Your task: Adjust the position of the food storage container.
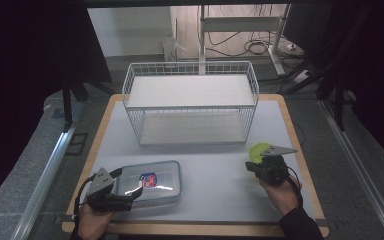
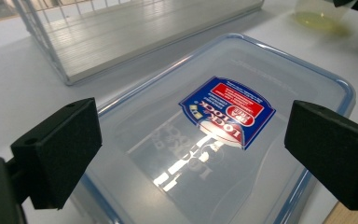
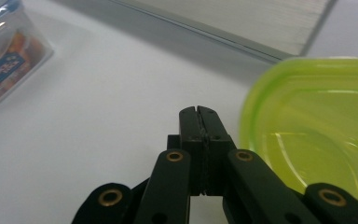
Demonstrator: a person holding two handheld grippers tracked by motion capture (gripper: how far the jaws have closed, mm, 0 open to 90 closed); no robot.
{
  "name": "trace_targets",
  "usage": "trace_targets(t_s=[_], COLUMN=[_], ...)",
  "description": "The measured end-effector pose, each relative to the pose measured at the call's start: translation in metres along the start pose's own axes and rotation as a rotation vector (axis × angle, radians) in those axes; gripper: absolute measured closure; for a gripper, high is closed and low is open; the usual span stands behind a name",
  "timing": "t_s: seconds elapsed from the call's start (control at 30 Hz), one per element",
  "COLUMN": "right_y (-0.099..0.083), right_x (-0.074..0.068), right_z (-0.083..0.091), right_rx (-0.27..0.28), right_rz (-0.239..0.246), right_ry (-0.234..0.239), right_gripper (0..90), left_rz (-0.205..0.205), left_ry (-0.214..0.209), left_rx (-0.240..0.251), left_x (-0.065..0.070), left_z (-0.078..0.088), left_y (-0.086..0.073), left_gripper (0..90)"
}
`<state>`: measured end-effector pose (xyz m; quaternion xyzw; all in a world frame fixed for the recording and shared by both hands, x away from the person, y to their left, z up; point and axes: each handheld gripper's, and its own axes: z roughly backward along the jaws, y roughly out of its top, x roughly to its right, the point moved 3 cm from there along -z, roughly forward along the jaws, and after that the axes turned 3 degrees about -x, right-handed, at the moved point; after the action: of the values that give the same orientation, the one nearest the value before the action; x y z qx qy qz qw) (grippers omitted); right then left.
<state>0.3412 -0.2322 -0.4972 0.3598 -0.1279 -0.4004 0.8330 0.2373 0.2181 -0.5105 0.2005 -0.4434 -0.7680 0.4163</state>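
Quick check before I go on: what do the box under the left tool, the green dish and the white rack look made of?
Storage box: clear plastic by the look, glossy, glare on its lid, blue rim seal, printed label. Green dish: translucent lime plastic, apparently smooth and shiny; light passes through. Rack: thin white wire mesh, probably coated metal, with matte white shelf panels whose material I cannot tell.

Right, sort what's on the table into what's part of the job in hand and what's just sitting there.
In the job:
- clear rectangular plastic container with blue-rimmed lid, under the open left gripper
- green translucent plastic lid, right beside the shut right gripper, whose jaws hold nothing

Probably just sitting there:
- white wire basket shelf at the back of the table, untouched
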Motion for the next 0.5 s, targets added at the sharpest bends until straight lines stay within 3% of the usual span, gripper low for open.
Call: trace_targets(t_s=[0.1, 0.2, 0.33, 0.37, 0.43, 0.5], right_y=[0.001, 0.001, 0.001, 0.0, -0.001, -0.001], right_x=[-0.008, -0.013, -0.019, -0.021, -0.024, -0.028], right_z=[-0.001, -0.001, 0.001, 0.001, 0.001, 0.001], right_rx=[-0.001, 0.006, 0.019, 0.018, 0.019, 0.023], right_rz=[0.027, 0.042, 0.052, 0.05, 0.054, 0.064], right_ry=[0.014, 0.034, 0.044, 0.048, 0.051, 0.058], right_gripper=[88.8, 88.4, 88.3, 88.0, 87.5, 87.3], left_rz=[0.008, 0.025, 0.107, 0.127, 0.178, 0.201], left_ry=[0.057, 0.086, 0.095, 0.106, 0.117, 0.118], left_rx=[-0.001, 0.01, 0.003, -0.005, -0.045, -0.098], left_x=[-0.009, -0.022, -0.043, -0.047, -0.056, -0.061], left_z=[0.01, 0.026, 0.04, 0.041, 0.041, 0.036], left_y=[0.001, -0.001, -0.013, -0.016, -0.023, -0.029], left_gripper=[6.7, 18.0, 43.7, 54.6, 67.4, 78.8])
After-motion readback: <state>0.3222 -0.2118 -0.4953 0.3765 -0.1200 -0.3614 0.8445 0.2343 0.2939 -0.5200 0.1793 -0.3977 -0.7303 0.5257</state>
